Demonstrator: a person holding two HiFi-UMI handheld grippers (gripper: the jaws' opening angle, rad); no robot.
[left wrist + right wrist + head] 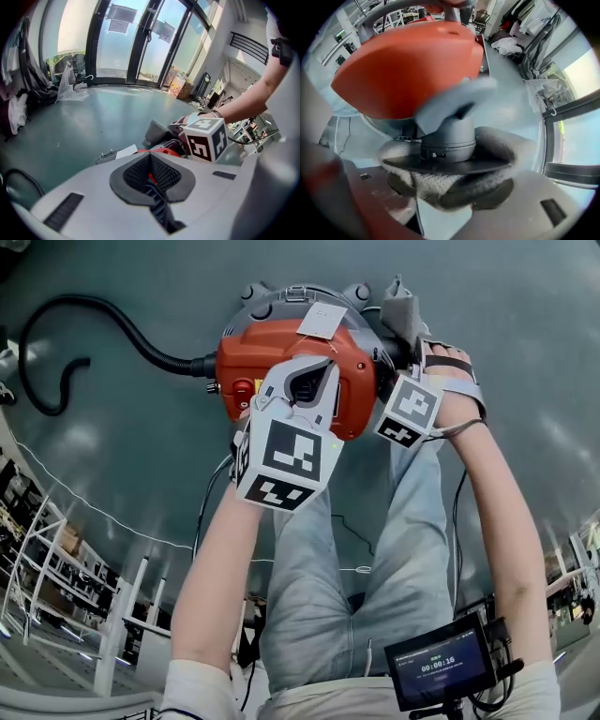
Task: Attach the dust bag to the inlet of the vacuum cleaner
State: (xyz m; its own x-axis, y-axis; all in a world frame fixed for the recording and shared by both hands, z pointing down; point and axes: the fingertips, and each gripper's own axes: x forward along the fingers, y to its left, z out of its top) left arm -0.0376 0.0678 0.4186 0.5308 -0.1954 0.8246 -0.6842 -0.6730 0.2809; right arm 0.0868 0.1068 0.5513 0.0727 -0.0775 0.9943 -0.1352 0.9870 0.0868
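The right gripper (451,194) grips, jaws wide, the grey felt dust bag (501,145). The bag's flat black collar (445,164) rings the grey inlet spout (450,133) of the red-topped vacuum cleaner (246,352). The left gripper (305,381) is above the red top, jaws together, empty.

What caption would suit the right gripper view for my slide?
Right gripper holds the dust bag, its black collar around the grey inlet of the orange vacuum cleaner.

We saw bare floor (539,343) at 3 o'clock of the vacuum cleaner (246,354). Its hose (142,337) barred 9, the dust bag (404,311) 1.
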